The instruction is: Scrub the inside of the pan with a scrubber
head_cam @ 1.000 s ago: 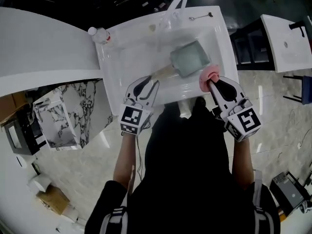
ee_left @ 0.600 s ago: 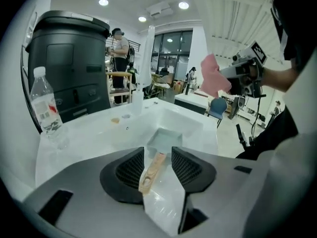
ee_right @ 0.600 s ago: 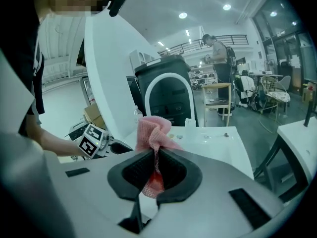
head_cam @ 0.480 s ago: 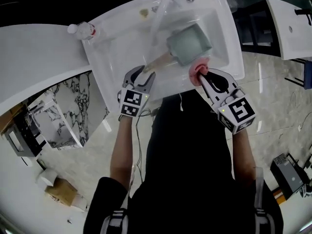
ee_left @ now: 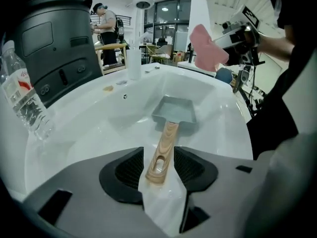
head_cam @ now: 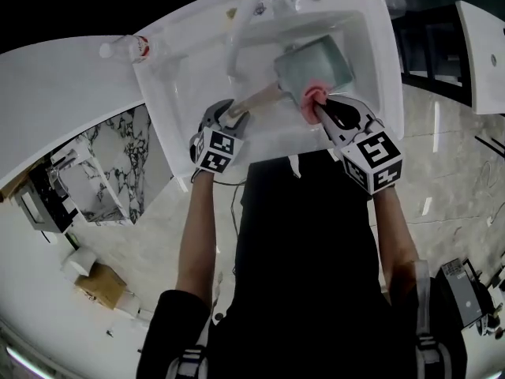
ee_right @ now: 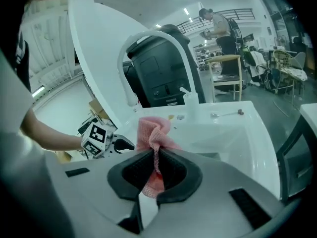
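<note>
Pan (ee_left: 174, 110), square grey, wooden handle (ee_left: 164, 145) between left tongs (ee_left: 159, 158) just opened, right tongs (ee_right: 157, 163) clamped on pink mesh scrubber (ee_right: 152, 132)

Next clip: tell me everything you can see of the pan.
The pan is small, square and low-walled, grey-green, metal by its look, apparently empty. Its pale wooden handle, slotted near the end, points toward the person. It lies upright in the white sink. The handle's end sits between the jaws of the left claw, which have just been opening and do not press it. The pink scrubber in the right claw hangs above it, apart.
</note>
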A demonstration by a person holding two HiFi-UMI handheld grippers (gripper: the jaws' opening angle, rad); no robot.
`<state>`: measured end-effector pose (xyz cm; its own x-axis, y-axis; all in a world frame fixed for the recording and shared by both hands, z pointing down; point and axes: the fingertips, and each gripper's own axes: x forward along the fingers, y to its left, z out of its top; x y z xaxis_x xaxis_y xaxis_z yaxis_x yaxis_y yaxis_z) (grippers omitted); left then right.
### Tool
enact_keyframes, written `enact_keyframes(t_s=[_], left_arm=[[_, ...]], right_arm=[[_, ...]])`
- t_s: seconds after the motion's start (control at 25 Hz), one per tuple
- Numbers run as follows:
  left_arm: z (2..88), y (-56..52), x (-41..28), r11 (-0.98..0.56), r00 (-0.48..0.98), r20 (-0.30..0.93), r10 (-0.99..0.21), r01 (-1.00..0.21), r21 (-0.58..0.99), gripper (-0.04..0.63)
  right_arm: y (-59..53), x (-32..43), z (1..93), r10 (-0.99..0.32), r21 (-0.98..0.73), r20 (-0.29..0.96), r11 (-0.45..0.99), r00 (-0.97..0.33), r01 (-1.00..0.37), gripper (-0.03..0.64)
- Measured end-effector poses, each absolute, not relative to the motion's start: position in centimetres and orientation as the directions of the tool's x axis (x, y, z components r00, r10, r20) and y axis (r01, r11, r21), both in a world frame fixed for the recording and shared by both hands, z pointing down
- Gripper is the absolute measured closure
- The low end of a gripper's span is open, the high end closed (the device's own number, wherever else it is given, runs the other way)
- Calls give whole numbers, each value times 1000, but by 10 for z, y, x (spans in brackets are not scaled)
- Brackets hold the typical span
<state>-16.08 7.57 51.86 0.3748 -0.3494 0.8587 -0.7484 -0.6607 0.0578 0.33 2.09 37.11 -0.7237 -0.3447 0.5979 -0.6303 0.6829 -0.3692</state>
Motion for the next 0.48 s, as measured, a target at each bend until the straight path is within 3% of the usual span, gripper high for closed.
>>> enact_keyframes(t_s=[0.48], left_arm=[[535,77,-161,-687,277,894,-353,-725,-47,426]], right_arm=[[-4,9,452,-179,-385,707,715,-685,-584,575]])
